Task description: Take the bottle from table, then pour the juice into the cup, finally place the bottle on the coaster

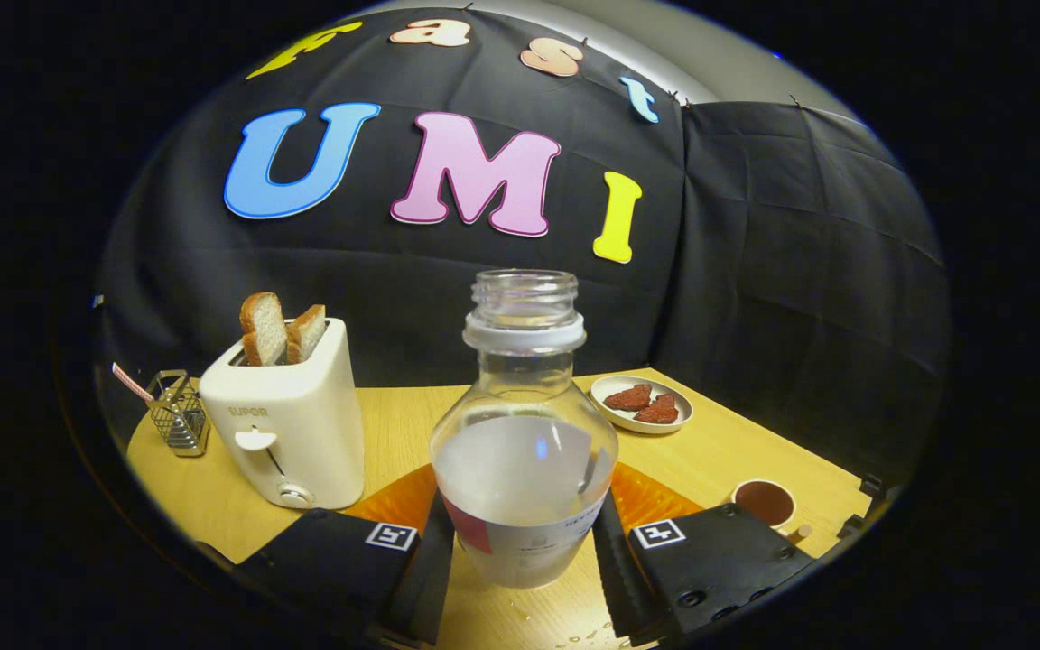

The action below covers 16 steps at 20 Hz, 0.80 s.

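— Bottle [524, 451] first: where is it?
— Right between the two fingers of the claw [524, 551]. It is a clear bottle with no cap, standing straight up. It is about half full of a pale juice, and it has a label around the bottom.
— Is the claw holding it?
— Both fingers [430, 560] press on the sides of the bottle, down low by the label. So the claw is clamped on the bottle.
— What is under it?
— A wooden worktop [719, 451]. Behind the bottle, peeking out on both sides, is an orange coaster [646, 496]. I cannot tell if the bottle sits on the worktop or is lifted a little.
— Where is the cup?
— The cup [764, 502] is off to the right, past the right finger, near the worktop's edge. It looks dark inside.
— What else is there?
— A white toaster [290, 424] stands to the left of the bottle with two slices of bread [281, 329] sticking up. Farther left is a small wire basket [179, 413] with a striped straw. Behind the bottle on the right is a small plate [642, 403] with two reddish-brown pieces of food on it.
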Motion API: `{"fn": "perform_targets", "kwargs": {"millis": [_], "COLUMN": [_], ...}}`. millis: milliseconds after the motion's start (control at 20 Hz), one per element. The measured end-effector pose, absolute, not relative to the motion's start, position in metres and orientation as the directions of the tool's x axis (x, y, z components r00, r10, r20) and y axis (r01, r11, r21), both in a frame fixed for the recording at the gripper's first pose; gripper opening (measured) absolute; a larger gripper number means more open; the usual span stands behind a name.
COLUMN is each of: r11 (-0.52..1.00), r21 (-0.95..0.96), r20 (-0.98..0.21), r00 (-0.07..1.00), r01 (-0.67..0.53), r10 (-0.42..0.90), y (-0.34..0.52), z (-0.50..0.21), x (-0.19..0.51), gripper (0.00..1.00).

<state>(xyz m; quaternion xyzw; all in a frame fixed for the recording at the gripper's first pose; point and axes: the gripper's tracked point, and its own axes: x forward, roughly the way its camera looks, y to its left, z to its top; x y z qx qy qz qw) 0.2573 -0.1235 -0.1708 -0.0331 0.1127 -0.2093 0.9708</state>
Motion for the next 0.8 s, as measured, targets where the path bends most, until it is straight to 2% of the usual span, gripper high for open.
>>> {"fn": "perform_targets", "kwargs": {"millis": [300, 800], "r11": [0.928, 0.938], "r21": [-0.108, -0.074], "r20": [-0.205, -0.24], "r00": [0.905, 0.907], "r01": [0.357, 0.339], "r10": [-0.373, -0.347], "y": [-0.135, -0.144], "z": [-0.2, -0.222], "x": [0.297, 0.308], "gripper": [0.71, 0.73]}}
